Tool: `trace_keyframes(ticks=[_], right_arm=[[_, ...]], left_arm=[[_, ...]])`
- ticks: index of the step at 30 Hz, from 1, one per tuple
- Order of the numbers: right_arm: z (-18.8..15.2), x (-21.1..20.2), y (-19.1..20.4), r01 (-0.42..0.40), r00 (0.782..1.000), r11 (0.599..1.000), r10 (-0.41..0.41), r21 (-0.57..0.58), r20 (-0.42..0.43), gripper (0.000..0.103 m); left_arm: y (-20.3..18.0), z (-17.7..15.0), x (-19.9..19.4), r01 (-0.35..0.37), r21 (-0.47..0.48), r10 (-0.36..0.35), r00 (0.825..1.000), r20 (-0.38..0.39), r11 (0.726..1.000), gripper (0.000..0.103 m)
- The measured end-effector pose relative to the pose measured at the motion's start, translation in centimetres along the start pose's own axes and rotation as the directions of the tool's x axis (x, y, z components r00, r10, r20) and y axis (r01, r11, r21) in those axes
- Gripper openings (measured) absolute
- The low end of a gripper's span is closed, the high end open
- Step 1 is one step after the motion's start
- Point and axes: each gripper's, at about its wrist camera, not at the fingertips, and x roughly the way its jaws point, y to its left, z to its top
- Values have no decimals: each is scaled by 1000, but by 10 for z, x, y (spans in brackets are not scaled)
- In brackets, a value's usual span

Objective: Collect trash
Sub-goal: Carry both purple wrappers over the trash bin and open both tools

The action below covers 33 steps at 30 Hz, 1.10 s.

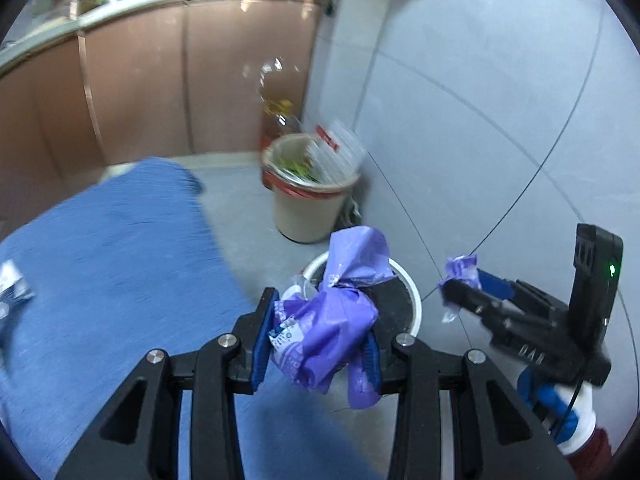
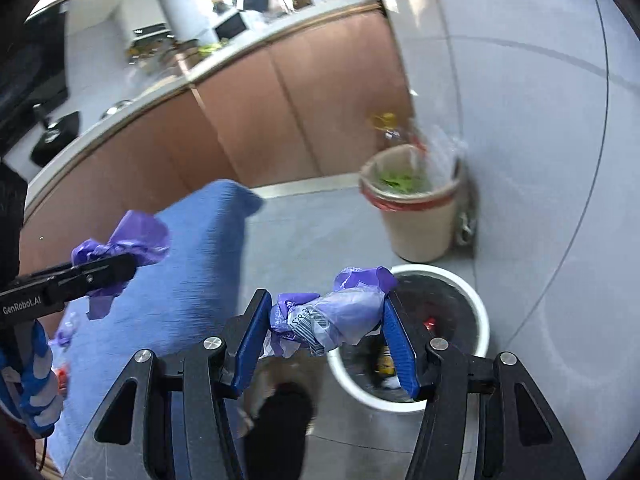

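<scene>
My left gripper [image 1: 318, 340] is shut on a crumpled purple plastic wrapper [image 1: 328, 332] and holds it in the air above the near rim of a white round bin [image 1: 414, 300] with a black liner. My right gripper [image 2: 326, 320] is shut on another purple and clear wrapper wad [image 2: 336, 316], just left of the same white bin [image 2: 480, 320]. In the left wrist view the right gripper [image 1: 460, 284] shows at the right with purple scraps at its tip. In the right wrist view the left gripper [image 2: 120, 268] shows at the left, holding its purple wrapper [image 2: 132, 240].
A beige bin [image 1: 308, 208] with a red-edged liner and green scraps stands against the grey tiled wall [image 1: 480, 80]; it also shows in the right wrist view [image 2: 416, 216]. A blue cloth-covered surface [image 1: 112, 248] lies left, with small scraps [image 1: 12, 284] on it. Brown cabinets [image 1: 160, 80] stand behind.
</scene>
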Motion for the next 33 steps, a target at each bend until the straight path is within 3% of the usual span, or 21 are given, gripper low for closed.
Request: trace_keyframes(ticks=[8, 17, 25, 33], right_arm=[[-2, 60, -43, 83, 994, 996, -82, 13, -77, 56], [-9, 106, -73, 131, 982, 991, -125, 35, -139, 61], [-18, 116, -82, 154, 977, 987, -144, 56, -155, 67], [-16, 87, -69, 158, 982, 985, -149, 70, -116, 67]], left_arm=[[-30, 30, 97, 15, -9, -16, 996, -93, 1000, 38], [-34, 30, 153, 21, -54, -29, 988, -155, 998, 49], [-27, 27, 155, 32, -105, -48, 986, -161, 994, 53], [-25, 28, 116, 20, -110, -29, 996, -82, 994, 53]])
